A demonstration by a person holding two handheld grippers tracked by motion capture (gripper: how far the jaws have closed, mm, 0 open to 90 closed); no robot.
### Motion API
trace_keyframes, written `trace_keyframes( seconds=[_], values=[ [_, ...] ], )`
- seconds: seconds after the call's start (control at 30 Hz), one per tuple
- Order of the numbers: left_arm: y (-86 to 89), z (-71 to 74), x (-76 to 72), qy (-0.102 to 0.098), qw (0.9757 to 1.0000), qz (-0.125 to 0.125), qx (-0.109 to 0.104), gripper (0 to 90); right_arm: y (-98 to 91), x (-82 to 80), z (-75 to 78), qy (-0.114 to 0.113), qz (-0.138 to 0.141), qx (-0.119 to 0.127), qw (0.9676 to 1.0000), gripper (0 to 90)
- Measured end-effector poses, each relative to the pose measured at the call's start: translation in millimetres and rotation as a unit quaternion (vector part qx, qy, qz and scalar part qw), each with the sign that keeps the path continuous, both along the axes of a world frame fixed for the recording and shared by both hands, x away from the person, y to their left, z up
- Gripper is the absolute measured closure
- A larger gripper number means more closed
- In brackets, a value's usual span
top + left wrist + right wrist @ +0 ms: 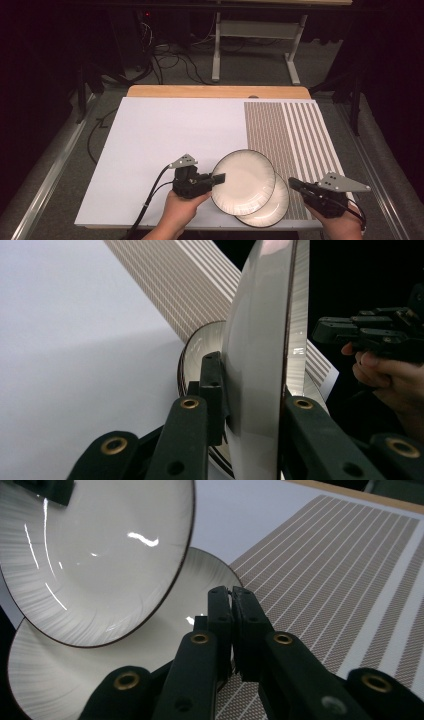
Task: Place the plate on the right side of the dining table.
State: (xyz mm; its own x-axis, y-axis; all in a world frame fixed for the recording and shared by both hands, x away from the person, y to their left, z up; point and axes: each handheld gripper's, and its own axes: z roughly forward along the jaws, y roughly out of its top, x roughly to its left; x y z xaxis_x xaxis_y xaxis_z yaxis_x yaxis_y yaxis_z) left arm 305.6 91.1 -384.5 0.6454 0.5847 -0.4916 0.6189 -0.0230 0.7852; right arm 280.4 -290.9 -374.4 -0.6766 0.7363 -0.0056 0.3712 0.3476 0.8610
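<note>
The left gripper [218, 178] is clamping the rim of a white, dark-edged ceramic plate [243, 182], which is overlapping a second matching plate [274, 207] lying on the white tabletop [160, 135]. The right gripper [295, 184] is sitting just beside them.

upper plate [243, 181] over lower plate [272, 207] | left gripper [218, 178] left | right gripper [293, 183] right

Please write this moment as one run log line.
left hand-held gripper: shut on top plate, lifted | right hand-held gripper: shut, empty | bottom plate: on mat
</note>
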Motion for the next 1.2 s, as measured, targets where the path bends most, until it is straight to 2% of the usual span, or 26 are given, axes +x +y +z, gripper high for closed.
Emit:
trace_keyframes(
  seconds=[0.1,0.13,0.17,0.23,0.3,0.37,0.4,0.43,0.5,0.53,0.6,0.63,0.67,0.7,0.73,0.77,0.83,0.97,1.07,1.1,1.2],
  values=[
    [2.5,3.3,-0.1,-0.018,0.9998,0.004,0.005,79.5,-6.2,-0.1,2.4,-0.006,-0.014,0.01,0.9998,86.4],
    [4.9,5.3,0.1,-0.031,0.9994,0.011,0.007,79.6,-7.3,0.5,2.3,-0.009,-0.015,0.009,0.9998,85.6],
    [4.9,5.3,0.1,-0.031,0.9994,0.011,0.007,79.6,-7.3,0.5,2.3,-0.009,-0.015,0.009,0.9998,85.6],
    [10.1,7.1,1.4,-0.049,0.9987,0.016,0.008,79.6,-9.2,1.5,1.6,-0.01,-0.027,0.012,0.9995,79.5],
    [11.9,7.8,1.7,-0.054,0.9983,0.018,0.009,79.7,-10.0,2.0,1.1,-0.01,-0.032,0.015,0.9993,77.6],
    [15.9,9.3,2.0,-0.071,0.9971,0.026,0.012,79.7,-12.8,3.7,0.2,-0.013,-0.035,0.018,0.9991,73.4],
    [17.8,10.2,1.8,-0.08,0.9963,0.03,0.014,79.7,-14.9,3.8,0.1,-0.017,-0.046,0.023,0.9985,67.7],
    [21.2,11.1,1.5,-0.097,0.9944,0.039,0.015,79.6,-15.9,4.3,0.1,-0.022,-0.049,0.025,0.9982,64.2],
    [23.7,10.8,0.7,-0.113,0.9925,0.046,0.015,79.6,-16.9,4.1,-0.4,-0.036,-0.059,0.022,0.9973,54.4],
    [23.7,10.8,0.7,-0.113,0.9925,0.046,0.015,79.6,-17.4,3.8,-0.9,-0.041,-0.066,0.022,0.9968,51.7],
    [26.5,9.6,-1.4,-0.135,0.9893,0.054,0.014,79.6,-19.1,4.5,-1.9,-0.052,-0.069,0.024,0.996,44.4],
    [26.5,9.6,-1.4,-0.135,0.9893,0.054,0.014,79.6,-19.1,4.5,-1.9,-0.052,-0.069,0.024,0.996,44.4],
    [27.8,9.3,-3.0,-0.145,0.9878,0.055,0.016,79.6,-20.0,4.8,-2.4,-0.055,-0.073,0.026,0.9955,40.5],
    [27.9,9.2,-3.7,-0.149,0.9872,0.055,0.017,79.6,-21.2,5.3,-3.3,-0.057,-0.076,0.03,0.9951,33.5],
    [28.1,9.2,-5.2,-0.156,0.986,0.056,0.021,79.6,-21.6,5.5,-3.6,-0.056,-0.078,0.031,0.9949,30.7],
    [28.1,9.1,-8.6,-0.174,0.9826,0.056,0.033,79.7,-22.9,6.4,-5.3,-0.059,-0.079,0.039,0.9944,21.0],
    [28.3,9.0,-9.6,-0.177,0.9819,0.056,0.034,79.6,-23.1,6.5,-5.7,-0.056,-0.08,0.041,0.9944,17.6],
    [29.6,8.6,-11.4,-0.182,0.981,0.051,0.045,79.6,-22.9,5.8,-6.6,-0.058,-0.096,0.048,0.9925,0.5],
    [30.1,8.8,-11.1,-0.181,0.9813,0.044,0.049,79.5,-22.9,5.7,-6.5,-0.061,-0.096,0.049,0.9923,0.5],
    [29.3,10.3,-11.5,-0.184,0.9803,0.043,0.059,79.3,-22.6,5.7,-6.6,-0.06,-0.094,0.047,0.9926,0.5],
    [28.5,11.5,-12.3,-0.189,0.9792,0.038,0.062,79.3,-22.1,5.6,-6.3,-0.059,-0.091,0.047,0.993,0.5]
  ],
)
